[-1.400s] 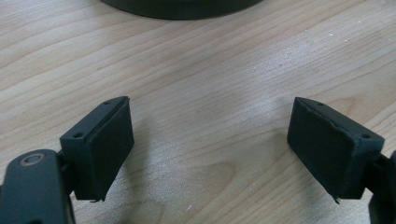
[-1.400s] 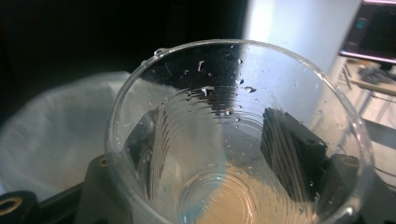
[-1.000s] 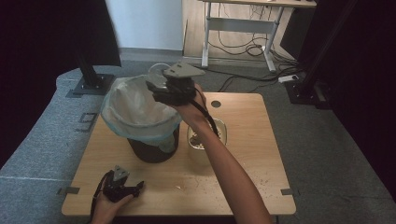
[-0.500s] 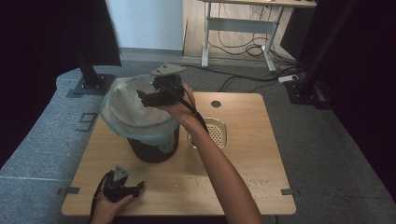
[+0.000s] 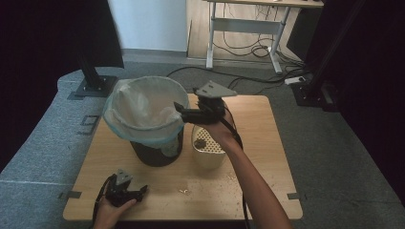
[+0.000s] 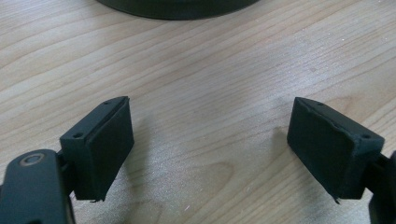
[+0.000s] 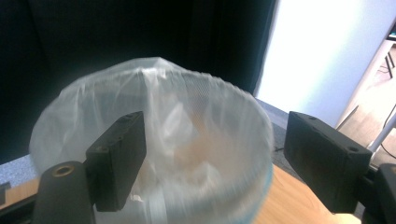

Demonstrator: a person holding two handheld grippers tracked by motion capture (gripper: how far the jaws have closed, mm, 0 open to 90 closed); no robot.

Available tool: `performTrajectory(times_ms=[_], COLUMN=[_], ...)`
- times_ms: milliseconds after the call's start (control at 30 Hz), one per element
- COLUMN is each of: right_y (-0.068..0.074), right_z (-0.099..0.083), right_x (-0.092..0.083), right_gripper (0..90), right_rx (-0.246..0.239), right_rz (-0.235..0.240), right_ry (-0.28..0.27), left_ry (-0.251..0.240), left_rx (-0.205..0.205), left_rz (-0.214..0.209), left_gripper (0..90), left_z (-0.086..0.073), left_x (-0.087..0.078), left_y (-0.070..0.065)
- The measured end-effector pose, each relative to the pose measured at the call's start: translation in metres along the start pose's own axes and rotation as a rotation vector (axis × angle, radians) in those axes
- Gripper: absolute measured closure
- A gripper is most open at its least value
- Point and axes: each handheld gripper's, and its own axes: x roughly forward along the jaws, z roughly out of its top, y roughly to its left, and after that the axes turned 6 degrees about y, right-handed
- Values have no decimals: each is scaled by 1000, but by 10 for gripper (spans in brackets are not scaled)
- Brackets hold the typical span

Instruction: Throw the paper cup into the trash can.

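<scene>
My left gripper point(image 5: 125, 193) rests at the table's point(image 5: 258, 181) near-left corner, jaws spread w/ nothing between. Bin w/ clear liner point(image 5: 143, 114) stands center-left. My right gripper point(image 5: 184, 112) is just beside its rim, jaws apart, empty, having just narrowed. Perforated cup point(image 5: 208, 151) sits right of the bin.

My jaw pads point(image 6: 105, 149) are matt black, faintly grainy foam-like rubber with rough-cut edges. The table point(image 6: 210, 70) under my left gripper point(image 6: 210, 154) is pale wood, smooth, with a soft sheen over its grain. The bin liner point(image 7: 154, 140) is thin, crinkled, translucent plastic. The bin point(image 5: 155, 153) looks dark and matt; the near right perforated container point(image 5: 207, 155) cream plastic.
</scene>
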Motion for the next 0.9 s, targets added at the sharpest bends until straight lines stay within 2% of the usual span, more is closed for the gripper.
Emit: performTrajectory(times_ms=[133, 233, 333, 433, 500, 667, 800, 900], right_y=[-9, -17, -24, -28, -30, -34, -40, -45], right_z=[-34, -74, -107, -145, -166, -213, -249, -261], right_x=[-27, -50, -66, -82, -90, -98, -94, -88], right_gripper=[227, 228, 233, 238, 241, 249, 262, 262], right_rx=[26, 50, 76, 87, 101, 142, 203, 191], right_rz=[26, 21, -7, -60, -74, -108, -136, -158], right_ry=[-17, -14, -5, 21, 37, 90, 140, 205], left_ry=[0, 0, 1, 0, 1, 1, 1, 1], left_rx=[2, 2, 2, 1, 2, 0, 1, 1], left_rz=[2, 2, 2, 2, 1, 1, 1, 1], left_gripper=[140, 140, 140, 140, 140, 140, 140, 140], left_z=[0, 0, 0, 0, 0, 0, 0, 0], left_x=[0, 0, 0, 0, 0, 0, 0, 0], left_y=[0, 0, 0, 0, 0, 0, 0, 0])
